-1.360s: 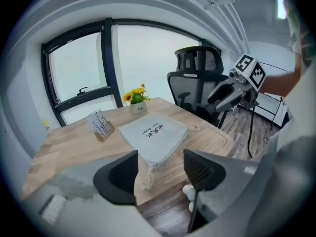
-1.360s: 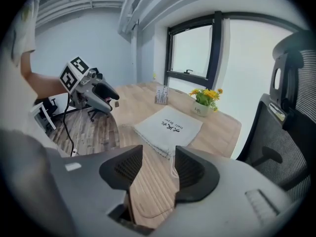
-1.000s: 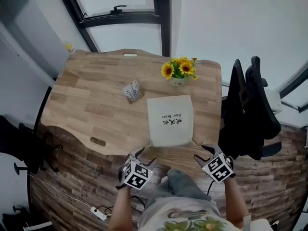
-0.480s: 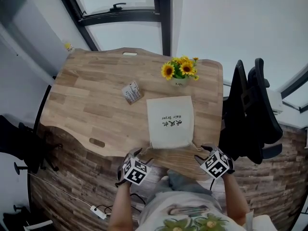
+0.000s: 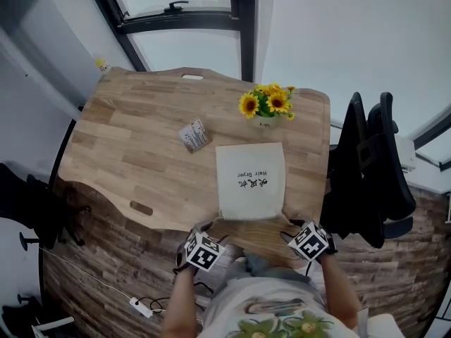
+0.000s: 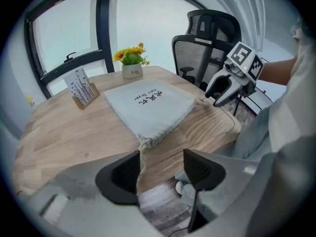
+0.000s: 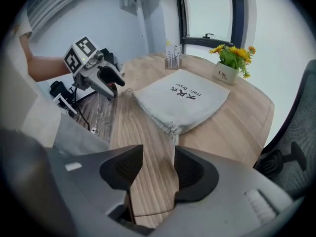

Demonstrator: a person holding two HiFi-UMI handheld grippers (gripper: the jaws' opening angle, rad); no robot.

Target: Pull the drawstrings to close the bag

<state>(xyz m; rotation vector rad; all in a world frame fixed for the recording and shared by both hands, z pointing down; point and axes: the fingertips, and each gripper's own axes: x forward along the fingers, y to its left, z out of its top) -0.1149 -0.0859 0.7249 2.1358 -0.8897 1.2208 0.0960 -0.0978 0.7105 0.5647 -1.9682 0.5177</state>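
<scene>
A pale cloth drawstring bag (image 5: 250, 182) with printed lettering lies flat on the wooden table (image 5: 141, 146), its mouth toward the near edge. In the left gripper view the bag's (image 6: 148, 102) gathered corner trails a drawstring (image 6: 141, 151) along the inner face of one pad, and my left gripper (image 6: 162, 163) stands open around it. In the right gripper view the other drawstring (image 7: 176, 138) runs from the bag (image 7: 182, 100) beside one pad of my right gripper (image 7: 159, 158), also open. Both grippers (image 5: 203, 251) (image 5: 310, 239) hang just off the table's near edge.
A pot of sunflowers (image 5: 266, 108) stands behind the bag. A small card holder (image 5: 193, 135) sits to the bag's left. Black office chairs (image 5: 370, 167) stand close on the right. A cable and power strip (image 5: 137, 305) lie on the floor.
Both grippers have drawn back a little toward the person and sit lower off the table's near edge. The bag has stayed in place.
</scene>
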